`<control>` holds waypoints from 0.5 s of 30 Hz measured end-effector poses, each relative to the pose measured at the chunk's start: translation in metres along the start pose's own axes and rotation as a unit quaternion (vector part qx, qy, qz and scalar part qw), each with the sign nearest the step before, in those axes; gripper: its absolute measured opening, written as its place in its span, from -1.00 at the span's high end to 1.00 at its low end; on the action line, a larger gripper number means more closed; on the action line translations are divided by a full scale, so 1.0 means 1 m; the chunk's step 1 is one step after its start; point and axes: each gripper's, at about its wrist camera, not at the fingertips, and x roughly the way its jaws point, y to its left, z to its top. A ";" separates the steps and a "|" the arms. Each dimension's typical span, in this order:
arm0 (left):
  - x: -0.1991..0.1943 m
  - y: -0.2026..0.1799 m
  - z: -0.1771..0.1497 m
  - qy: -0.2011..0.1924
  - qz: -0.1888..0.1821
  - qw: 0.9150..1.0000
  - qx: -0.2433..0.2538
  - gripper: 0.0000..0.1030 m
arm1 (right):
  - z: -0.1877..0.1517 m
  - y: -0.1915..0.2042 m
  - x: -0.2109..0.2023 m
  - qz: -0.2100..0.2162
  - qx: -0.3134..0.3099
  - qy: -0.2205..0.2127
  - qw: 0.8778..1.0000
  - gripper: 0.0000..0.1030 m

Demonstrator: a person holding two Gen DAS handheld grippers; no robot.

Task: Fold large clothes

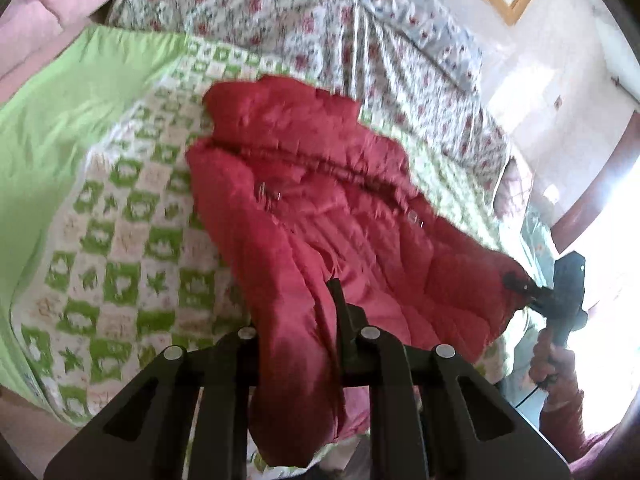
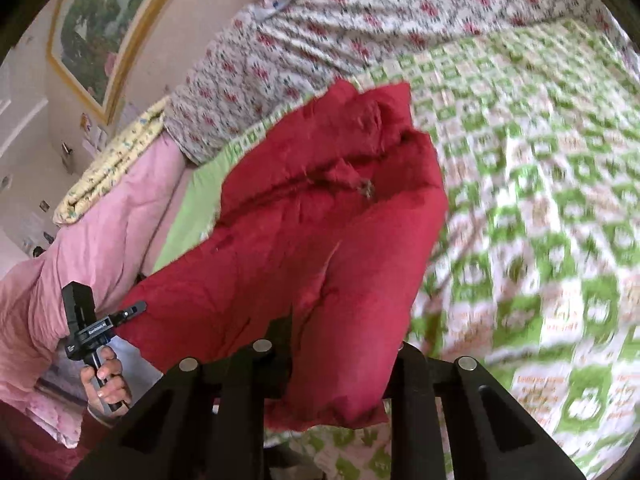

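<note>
Red quilted puffer jacket [image 1: 320,208]: lies lengthwise on the bed, collar end toward the far side, near hem lifted off the cover at two corners. Left gripper [image 1: 304,320]: closed on the jacket's near hem, red fabric bunched between its fingers and hanging down in front of the camera; seen from the right wrist view it is held in a hand [image 2: 105,384] at the lower left, its tips buried in the jacket's edge. Right gripper [image 2: 340,352]: closed on the opposite hem corner, a thick red fold clamped between its fingers; seen from the left wrist view it pinches the jacket's right corner, with the hand [image 1: 556,368] below it. Bed cover [image 1: 120,248]: white with green checkered pattern, directly under the jacket. Plain green sheet [image 1: 72,112]: beside the checkered cover. Floral quilt [image 1: 280,12]: red-on-white print, across the far side of the bed. Pink bedding [image 2: 100,216]: heaped at the bed's edge. Framed picture [image 2: 100,24]: on the wall.
</note>
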 end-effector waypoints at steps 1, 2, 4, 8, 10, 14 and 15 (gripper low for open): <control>-0.001 -0.002 0.006 -0.008 0.000 1.000 0.001 0.73 | 0.006 0.003 -0.001 0.003 -0.002 -0.008 1.000 0.61; -0.002 -0.003 0.010 -0.013 0.000 1.000 0.003 0.73 | 0.012 0.006 -0.001 0.005 -0.005 -0.014 1.000 0.62; -0.002 -0.007 0.024 -0.025 -0.001 1.000 0.006 0.73 | 0.025 0.010 -0.001 0.008 -0.010 -0.028 1.000 0.62; -0.002 -0.012 0.050 -0.050 -0.003 0.999 0.011 0.73 | 0.054 0.017 0.005 0.011 -0.015 -0.054 0.998 0.62; 0.000 -0.011 0.064 -0.060 -0.002 0.998 0.012 0.73 | 0.068 0.020 0.009 0.007 -0.018 -0.066 0.998 0.62; 0.007 -0.009 0.090 -0.073 0.001 0.997 0.009 0.73 | 0.091 0.021 0.015 0.003 -0.018 -0.082 0.996 0.62; 0.009 -0.009 0.096 -0.075 0.002 0.997 0.008 0.73 | 0.097 0.022 0.018 0.001 -0.019 -0.087 0.996 0.62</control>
